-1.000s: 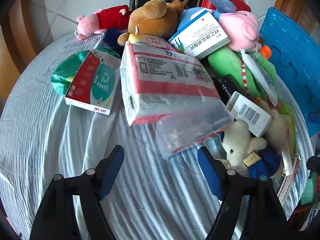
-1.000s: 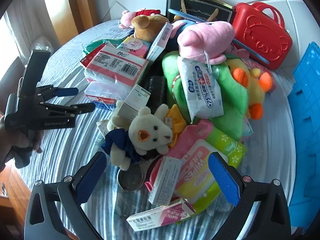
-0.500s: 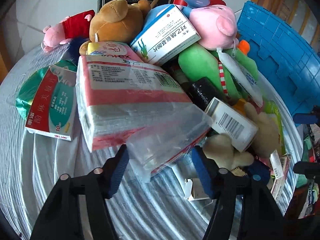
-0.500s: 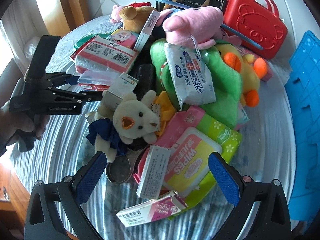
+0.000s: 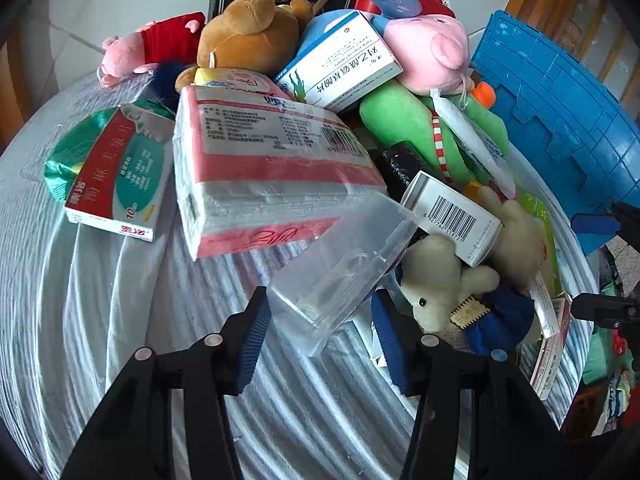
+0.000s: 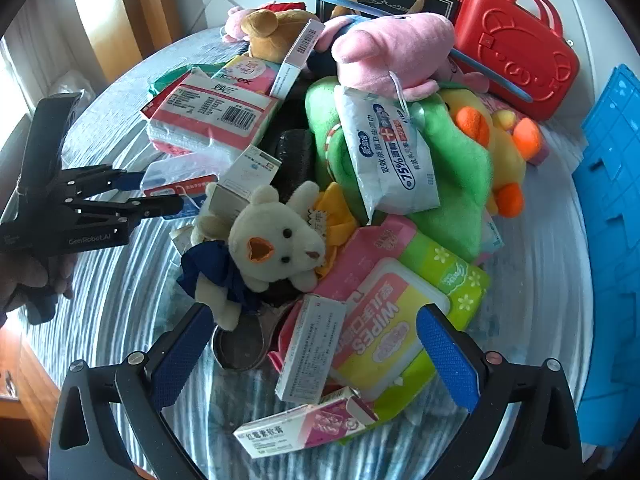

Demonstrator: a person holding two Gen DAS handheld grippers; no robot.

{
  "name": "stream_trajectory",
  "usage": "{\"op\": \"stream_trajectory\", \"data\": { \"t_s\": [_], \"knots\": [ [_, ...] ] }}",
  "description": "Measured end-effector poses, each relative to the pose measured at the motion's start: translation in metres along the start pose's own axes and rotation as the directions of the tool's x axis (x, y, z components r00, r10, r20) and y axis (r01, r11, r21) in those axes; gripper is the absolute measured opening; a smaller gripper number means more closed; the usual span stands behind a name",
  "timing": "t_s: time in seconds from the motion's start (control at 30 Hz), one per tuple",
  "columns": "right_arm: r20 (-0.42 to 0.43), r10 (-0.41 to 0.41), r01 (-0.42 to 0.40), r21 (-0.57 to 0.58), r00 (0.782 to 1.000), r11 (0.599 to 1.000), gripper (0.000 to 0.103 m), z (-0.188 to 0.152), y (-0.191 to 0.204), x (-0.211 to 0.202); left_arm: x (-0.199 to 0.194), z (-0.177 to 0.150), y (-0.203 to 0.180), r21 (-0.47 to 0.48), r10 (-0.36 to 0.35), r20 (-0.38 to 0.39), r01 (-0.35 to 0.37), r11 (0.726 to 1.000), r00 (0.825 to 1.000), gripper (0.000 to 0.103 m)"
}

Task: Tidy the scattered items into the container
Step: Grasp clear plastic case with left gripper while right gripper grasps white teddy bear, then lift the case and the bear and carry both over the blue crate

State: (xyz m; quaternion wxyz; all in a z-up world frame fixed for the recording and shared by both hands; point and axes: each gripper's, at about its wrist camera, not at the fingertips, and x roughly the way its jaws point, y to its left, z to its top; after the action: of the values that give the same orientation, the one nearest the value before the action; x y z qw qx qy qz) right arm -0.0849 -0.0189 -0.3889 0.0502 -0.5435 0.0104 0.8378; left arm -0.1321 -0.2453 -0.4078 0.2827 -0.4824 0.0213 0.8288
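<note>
Left gripper (image 5: 320, 332) — jaws closing around the near end of a clear plastic box (image 5: 340, 268) at the pile's front edge. Centre: cream teddy bear (image 6: 272, 240). Right gripper (image 6: 316, 356) — wide open, empty, above a wipes pack (image 6: 384, 332). Far right: blue container (image 6: 612, 184).

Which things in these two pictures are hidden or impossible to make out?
- Blue container: its inside, both views; only the outer wall shows, cut by the edge.
- Clear plastic box between the closing left gripper: contents, blurred through plastic.
- Round metal thing: right view, half under the white teddy.
</note>
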Motion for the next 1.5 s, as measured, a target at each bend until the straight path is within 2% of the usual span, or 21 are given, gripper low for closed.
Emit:
{"op": "stream_trajectory", "data": {
  "t_s": [0.2, 0.27, 0.33, 0.4, 0.6, 0.67, 0.73, 0.77, 0.8, 1.0, 1.5],
  "knots": [
    [0.001, -0.011, 0.011, 0.011, 1.0, 1.0, 0.103, 0.003, -0.002, 0.009, 0.009, 0.009, -0.012, 0.035, -0.007, -0.004, 0.007, 0.999, 1.0, 0.057],
    [0.005, -0.018, 0.018, 0.015, 1.0, 1.0, 0.103, 0.006, -0.001, 0.013, 0.007, 0.009, -0.015, 0.042, -0.015, -0.002, 0.015, 0.999, 1.0, 0.053],
    [0.017, -0.024, 0.024, 0.02, 1.0, 1.0, 0.103, 0.009, 0.0, 0.017, 0.005, 0.008, -0.021, 0.055, -0.019, -0.002, 0.019, 0.998, 1.0, 0.042],
    [0.032, -0.024, 0.023, 0.023, 0.999, 0.999, 0.103, 0.013, 0.001, 0.019, 0.008, 0.006, -0.029, 0.073, -0.003, -0.011, 0.004, 0.997, 1.0, 0.036],
    [0.045, -0.047, 0.045, 0.036, 0.998, 0.998, 0.102, 0.026, 0.008, 0.033, 0.006, 0.003, -0.034, 0.037, 0.054, 0.024, -0.055, 0.998, 0.998, 0.034],
    [0.042, -0.052, 0.051, 0.032, 0.998, 0.998, 0.096, 0.03, 0.009, 0.038, 0.001, 0.001, -0.033, 0.017, 0.06, 0.04, -0.061, 0.998, 0.997, 0.034],
    [0.02, -0.045, 0.044, 0.028, 0.999, 0.999, 0.072, 0.033, 0.009, 0.046, -0.005, 0.0, -0.032, -0.006, 0.067, 0.055, -0.067, 0.998, 0.996, 0.034],
    [0.006, -0.037, 0.037, 0.024, 0.999, 0.999, 0.063, 0.034, 0.01, 0.05, -0.008, -0.001, -0.031, -0.015, 0.073, 0.06, -0.073, 0.997, 0.995, 0.034],
    [-0.005, -0.031, 0.031, 0.021, 1.0, 0.999, 0.049, 0.034, 0.01, 0.052, -0.011, -0.002, -0.03, -0.021, 0.081, 0.064, -0.08, 0.997, 0.995, 0.034],
    [0.02, -0.01, 0.009, 0.035, 1.0, 0.999, 0.043, 0.033, 0.01, 0.038, -0.026, -0.001, -0.03, -0.044, 0.113, 0.082, -0.11, 0.993, 0.99, 0.034],
    [0.079, 0.034, -0.039, 0.064, 0.996, 0.997, 0.042, 0.035, 0.004, -0.018, -0.069, 0.011, -0.059, -0.111, 0.206, 0.073, -0.197, 0.974, 0.976, 0.034]
  ]
}}
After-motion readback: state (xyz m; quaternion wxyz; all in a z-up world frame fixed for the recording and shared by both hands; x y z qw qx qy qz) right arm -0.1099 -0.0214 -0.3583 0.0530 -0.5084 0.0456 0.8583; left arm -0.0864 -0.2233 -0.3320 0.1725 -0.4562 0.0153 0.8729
